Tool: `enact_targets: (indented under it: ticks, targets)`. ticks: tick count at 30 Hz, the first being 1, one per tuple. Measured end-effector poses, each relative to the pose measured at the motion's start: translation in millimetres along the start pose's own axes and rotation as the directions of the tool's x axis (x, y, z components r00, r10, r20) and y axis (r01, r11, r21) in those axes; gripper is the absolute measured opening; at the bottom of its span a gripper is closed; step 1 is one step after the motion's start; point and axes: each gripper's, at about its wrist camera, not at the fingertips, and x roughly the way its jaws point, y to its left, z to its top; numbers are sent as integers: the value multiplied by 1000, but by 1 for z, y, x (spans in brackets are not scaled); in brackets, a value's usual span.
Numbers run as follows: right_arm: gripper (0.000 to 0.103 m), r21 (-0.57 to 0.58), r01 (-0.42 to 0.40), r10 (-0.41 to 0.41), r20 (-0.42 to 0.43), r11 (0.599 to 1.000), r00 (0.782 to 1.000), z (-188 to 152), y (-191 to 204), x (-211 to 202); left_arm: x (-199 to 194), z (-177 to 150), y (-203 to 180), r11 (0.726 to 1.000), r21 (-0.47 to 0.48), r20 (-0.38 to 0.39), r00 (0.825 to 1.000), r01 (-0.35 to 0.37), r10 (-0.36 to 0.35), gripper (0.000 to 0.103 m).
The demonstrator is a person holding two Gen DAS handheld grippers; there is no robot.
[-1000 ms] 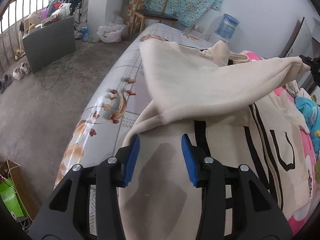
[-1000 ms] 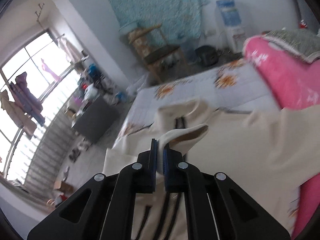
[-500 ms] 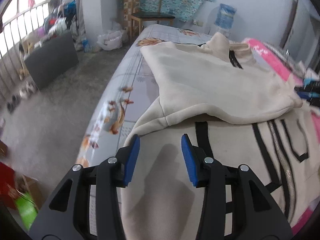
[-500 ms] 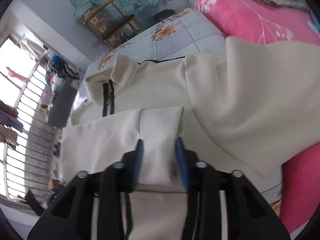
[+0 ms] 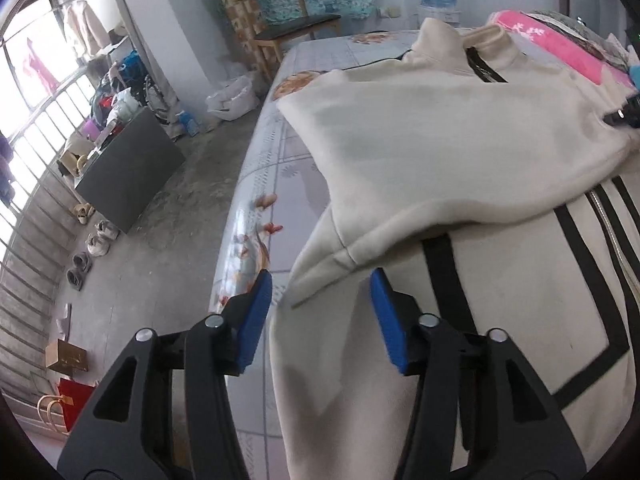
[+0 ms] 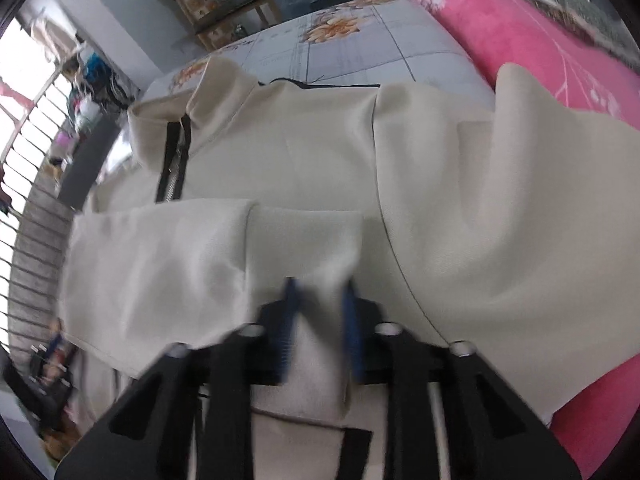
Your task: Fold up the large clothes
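Bed (image 5: 256, 184), jacket (image 5: 440, 132) between parted left tongs (image 5: 320, 316)

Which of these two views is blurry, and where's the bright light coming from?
Right wrist view: motion blur smears the right tool and the cream jacket near it. Left wrist view: sharp, the left tool crisp. In both, daylight blows out the barred window at left.

Cream zip-up jacket (image 5: 500, 280) with black stripes and black-taped zipper, spread flat on the bed, one sleeve (image 6: 168, 272) folded across the chest, cuff (image 6: 304, 240) laid near the centre, stand-up collar (image 6: 208, 92) at the far end
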Motion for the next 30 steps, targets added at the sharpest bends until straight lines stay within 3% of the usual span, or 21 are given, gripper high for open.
enact_targets:
  ticks: [5,7,9,11,13,14,16,19,21,24,28,30]
  targets:
    - [5,-66,31,-25,85,997,996,11,24,-18,9,5,9,999,-48,-3,1000,-21,21,11]
    - [5,-87,-4,18,158,996,987,25,39,-41,10,5,14,996,-84,-4,1000,-12,12,10]
    - [5,-107,-61,86,248,992,965,37,50,-74,9,4,19,993,-115,-3,1000,-3,3,9]
    - [5,-140,-124,167,351,982,921,45,56,-112,9,2,19,992,-123,0,1000,-4,4,9]
    - [5,-169,-129,187,397,977,899,46,57,-131,8,1,17,993,-119,4,1000,-11,11,9]
    - [5,-170,-120,179,394,978,901,46,54,-130,8,1,16,993,-116,6,1000,-15,16,9]
    - [5,-148,-82,128,337,986,933,43,42,-108,8,0,15,993,-120,6,1000,-14,15,9]
    - [5,-60,-44,55,189,997,980,36,5,-51,8,0,15,992,-124,9,1000,-2,3,9]
    - [6,1,-19,19,107,1000,994,29,-18,-20,8,0,14,993,-116,10,1000,2,-1,9]
    - [6,72,57,-63,82,996,995,23,-35,-11,8,0,13,994,-105,8,1000,0,1,9]
    - [8,81,70,-79,127,994,989,23,-33,-35,8,0,17,992,-121,9,1000,26,-25,11]
    - [23,29,40,-44,170,999,984,21,-19,-50,7,0,20,991,-130,12,999,39,-38,11]
